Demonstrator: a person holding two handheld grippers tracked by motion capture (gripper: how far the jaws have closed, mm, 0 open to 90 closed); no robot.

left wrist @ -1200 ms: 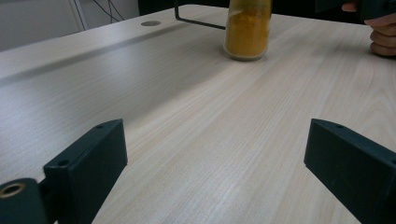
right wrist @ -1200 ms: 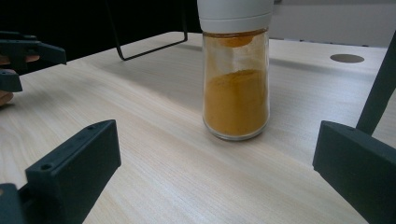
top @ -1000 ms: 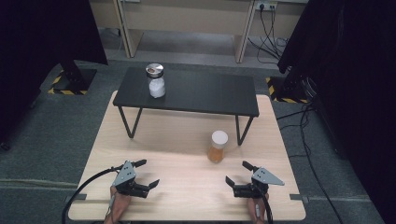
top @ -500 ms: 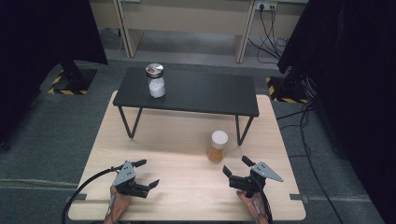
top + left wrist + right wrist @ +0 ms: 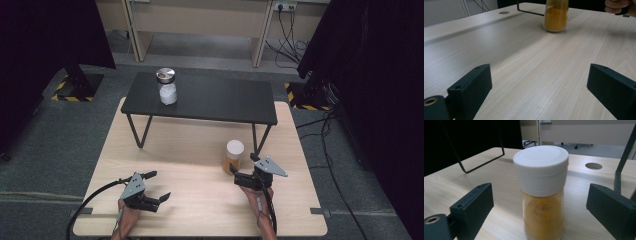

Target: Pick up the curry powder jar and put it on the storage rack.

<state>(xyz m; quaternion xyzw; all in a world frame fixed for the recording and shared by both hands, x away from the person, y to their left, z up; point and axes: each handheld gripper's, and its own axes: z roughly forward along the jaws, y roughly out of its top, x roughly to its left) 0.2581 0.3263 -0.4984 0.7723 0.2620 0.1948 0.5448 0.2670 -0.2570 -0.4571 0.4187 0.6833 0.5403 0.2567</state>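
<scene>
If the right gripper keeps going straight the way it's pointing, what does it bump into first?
Most likely the jar of orange powder. In the right gripper view it stands straight ahead of the right gripper, centred on the gap between the open jaws, with nothing in front of it. How close is hard to judge.

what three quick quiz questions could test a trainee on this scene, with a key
1. Which gripper has the orange spice jar between its jaws?
2. True or false: the pads of that gripper already press on the jar.
3. What stands on the black shelf: A) a jar of white contents with a metal lid, B) a mug, C) a bottle of orange powder?

Key
1. The right gripper; its jaws have just been closing, with the jar between them. The left gripper rests open over the bare wooden table.
2. False: a gap shows on both sides of the jar in the right gripper view.
3. A, the white jar.
</scene>
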